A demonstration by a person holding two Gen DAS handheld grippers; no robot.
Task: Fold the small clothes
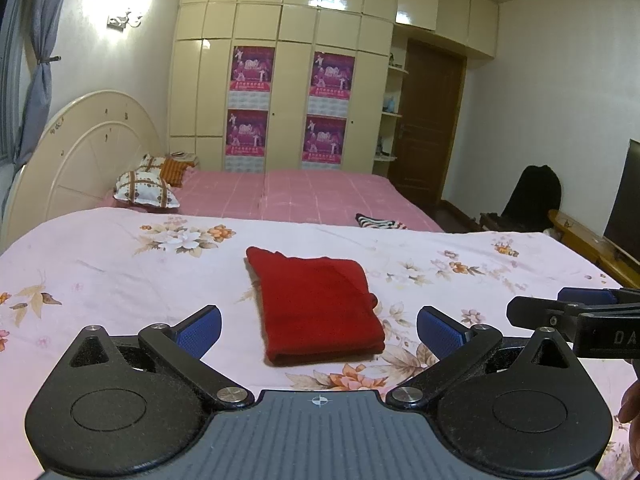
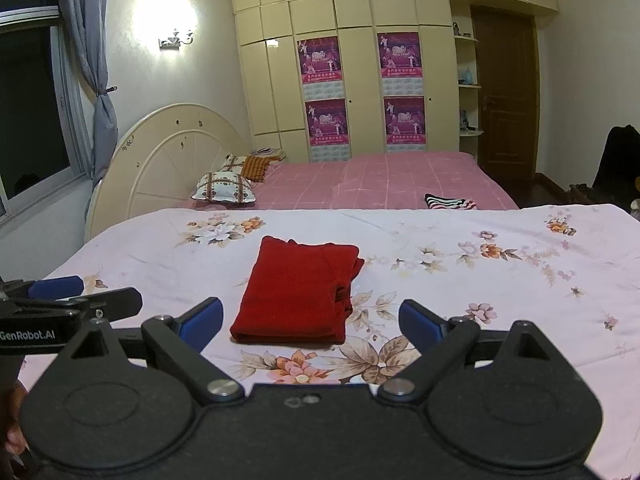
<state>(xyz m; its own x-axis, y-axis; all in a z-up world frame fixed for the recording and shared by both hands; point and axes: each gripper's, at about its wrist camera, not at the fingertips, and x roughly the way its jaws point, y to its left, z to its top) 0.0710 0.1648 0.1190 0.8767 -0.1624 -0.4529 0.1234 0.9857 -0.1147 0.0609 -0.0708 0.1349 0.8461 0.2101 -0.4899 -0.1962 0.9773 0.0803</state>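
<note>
- Lying flat on the pale pink floral bedsheet (image 1: 120,264) (image 2: 500,300) is the folded red knit garment (image 1: 318,306) (image 2: 298,290), a neat rectangle near the middle of the sheet.
- Its long axis runs away from the two grippers toward the far pink checked bed (image 1: 312,196) (image 2: 380,180); the thick folded edge faces the grippers, and the narrower end with a small bump points at the wardrobe.
- In the right wrist view a loose layer, perhaps a sleeve, shows along its right side.
- The left gripper (image 1: 319,326) has its blue-padded fingers (image 1: 200,330) spread wide, holding nothing, with the garment just ahead between them.
- The right gripper (image 2: 311,320) is likewise spread apart and empty, its blue pads (image 2: 420,322) either side of the garment's near edge without touching it.
- White lettering on the left gripper's body reads "GenRobot.AI" in the right wrist view; on the right gripper only "DA" shows at the edge of the left wrist view.
- Four purple calendar posters (image 1: 253,68) (image 2: 319,60) hang on the cream wardrobe doors (image 1: 292,100) (image 2: 360,92); their writing is too small to read.
- A striped black-and-white cloth (image 1: 380,222) (image 2: 450,202) lies on the pink bed beyond.
</note>
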